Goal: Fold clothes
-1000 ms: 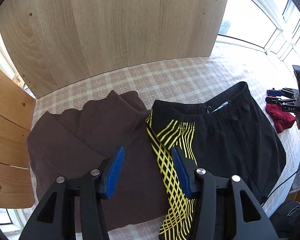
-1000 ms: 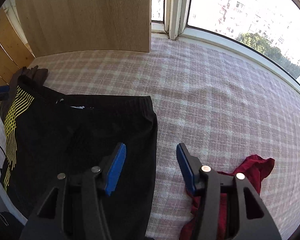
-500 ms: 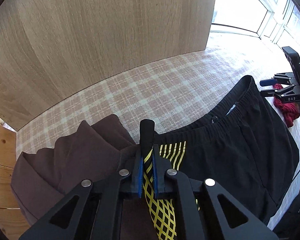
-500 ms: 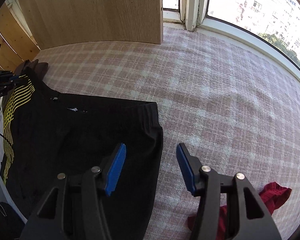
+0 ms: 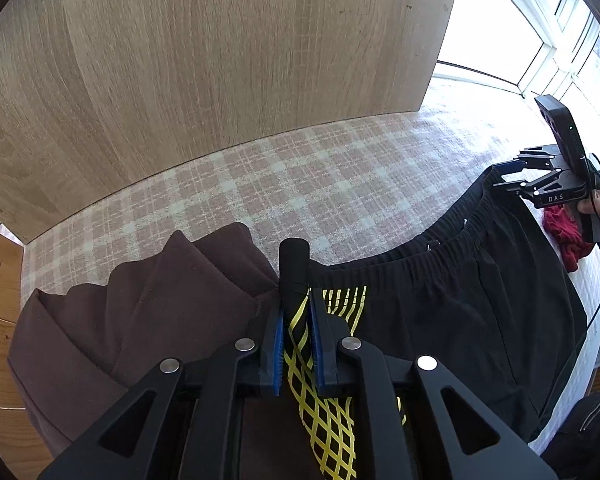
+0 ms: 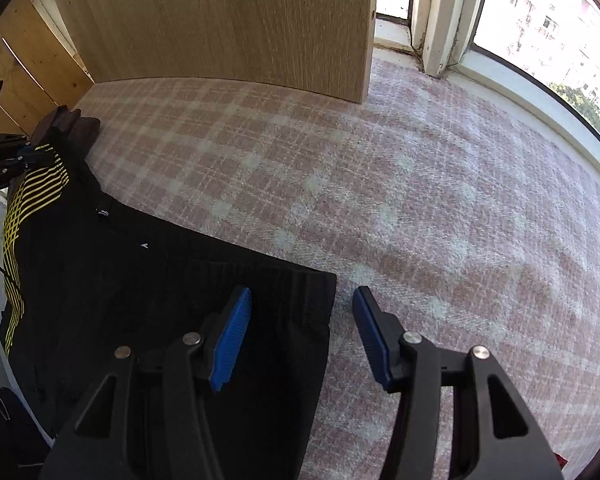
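Observation:
Black shorts (image 5: 460,312) with a yellow lattice stripe lie flat on the plaid cover, waistband toward the wooden board. My left gripper (image 5: 295,312) pinches the shorts' left waistband corner; the fold of black and yellow cloth sticks up between the blue pads, and the jaws are opening slightly around it. In the right wrist view the shorts (image 6: 140,280) fill the lower left. My right gripper (image 6: 302,312) stands open over the right waistband corner, one pad above the cloth and the other above the cover.
A folded brown garment (image 5: 140,320) lies left of the shorts, touching them. A crumpled red garment (image 5: 568,236) sits at the far right. An upright wooden board (image 5: 220,60) bounds the back, wooden slats the left. The plaid cover (image 6: 420,200) runs to the window (image 6: 540,20).
My left gripper moved forward and shut on the shorts' striped waistband corner. My right gripper moved over to the right waistband corner, and the red garment left its view.

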Demonstrator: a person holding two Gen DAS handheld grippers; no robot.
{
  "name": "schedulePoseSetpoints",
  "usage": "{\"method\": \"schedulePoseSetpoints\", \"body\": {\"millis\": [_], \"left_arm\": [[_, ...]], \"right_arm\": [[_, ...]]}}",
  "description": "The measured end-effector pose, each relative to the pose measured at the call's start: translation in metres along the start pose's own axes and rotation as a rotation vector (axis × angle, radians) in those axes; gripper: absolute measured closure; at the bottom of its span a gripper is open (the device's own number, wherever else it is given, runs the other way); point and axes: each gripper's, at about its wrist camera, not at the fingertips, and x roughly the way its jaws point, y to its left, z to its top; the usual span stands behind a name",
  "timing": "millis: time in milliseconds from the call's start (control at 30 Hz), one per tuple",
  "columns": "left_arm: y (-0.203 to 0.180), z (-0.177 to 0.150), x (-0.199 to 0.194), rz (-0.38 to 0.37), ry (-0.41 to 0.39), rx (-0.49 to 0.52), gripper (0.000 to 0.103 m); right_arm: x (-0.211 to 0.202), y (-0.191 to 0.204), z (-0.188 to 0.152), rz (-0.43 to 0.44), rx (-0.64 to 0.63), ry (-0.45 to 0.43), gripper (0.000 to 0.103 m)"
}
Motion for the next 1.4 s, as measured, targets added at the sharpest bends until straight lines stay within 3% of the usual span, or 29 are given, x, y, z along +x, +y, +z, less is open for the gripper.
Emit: {"method": "schedulePoseSetpoints", "body": {"millis": [100, 133, 233, 333, 400, 533, 900, 1200, 1400], "left_arm": [[-0.006, 0.002, 0.003, 0.019, 0.011, 0.025, 0.09], [-0.008, 0.004, 0.004, 0.027, 0.013, 0.029, 0.088], [-0.01, 0.008, 0.006, 0.032, 0.014, 0.036, 0.084], [-0.017, 0.012, 0.011, 0.058, 0.022, 0.07, 0.087], [-0.019, 0.013, 0.008, 0.057, 0.006, 0.07, 0.093], [-0.022, 0.013, -0.012, 0.054, -0.05, 0.053, 0.094], [-0.053, -0.008, -0.14, 0.049, -0.24, 0.082, 0.094], [-0.096, -0.062, -0.261, 0.074, -0.413, 0.161, 0.094], [-0.141, -0.122, -0.329, 0.135, -0.499, 0.151, 0.094]], "right_arm": [[-0.001, 0.003, 0.0, -0.01, -0.005, 0.003, 0.06], [-0.002, 0.003, 0.0, -0.007, 0.003, 0.006, 0.071], [-0.004, 0.003, 0.001, -0.001, 0.024, 0.01, 0.082], [-0.008, 0.001, 0.001, -0.004, 0.045, 0.003, 0.093], [-0.012, 0.001, -0.001, -0.002, 0.06, -0.001, 0.093], [-0.034, 0.007, -0.007, -0.011, 0.071, -0.055, 0.094], [-0.166, 0.065, -0.038, -0.105, 0.079, -0.214, 0.094], [-0.3, 0.134, -0.102, -0.222, 0.077, -0.385, 0.094], [-0.361, 0.176, -0.163, -0.249, 0.048, -0.482, 0.094]]}}
